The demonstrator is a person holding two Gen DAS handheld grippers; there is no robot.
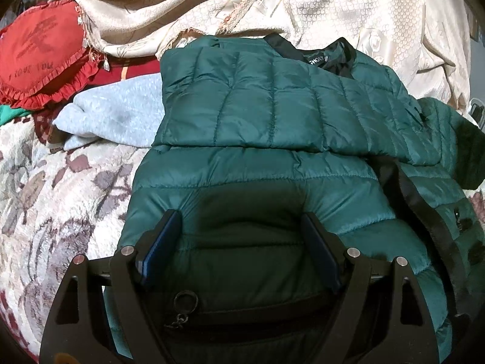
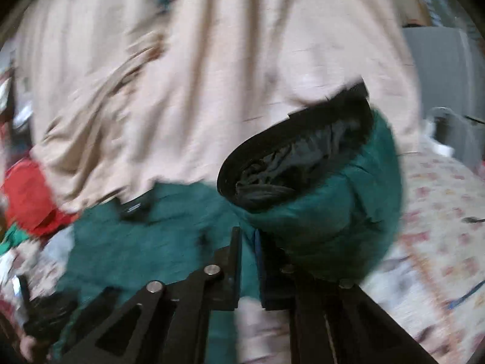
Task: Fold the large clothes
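A dark green quilted puffer jacket (image 1: pixel 272 106) lies on the bed, one sleeve folded across its chest, black collar at the far side. My left gripper (image 1: pixel 242 221) is open, its fingers resting on the jacket's lower part near the hem and zipper pull. In the blurred right wrist view my right gripper (image 2: pixel 247 236) is shut on the jacket's other sleeve (image 2: pixel 327 212), held lifted with its black-lined cuff opening (image 2: pixel 288 163) facing the camera.
A floral blanket (image 1: pixel 54 188) covers the bed. A red frilled cushion (image 1: pixel 39 57), a light blue cloth (image 1: pixel 115 115) and beige drapery (image 1: pixel 333 6) lie behind the jacket. The beige fabric (image 2: pixel 182 75) fills the right wrist view.
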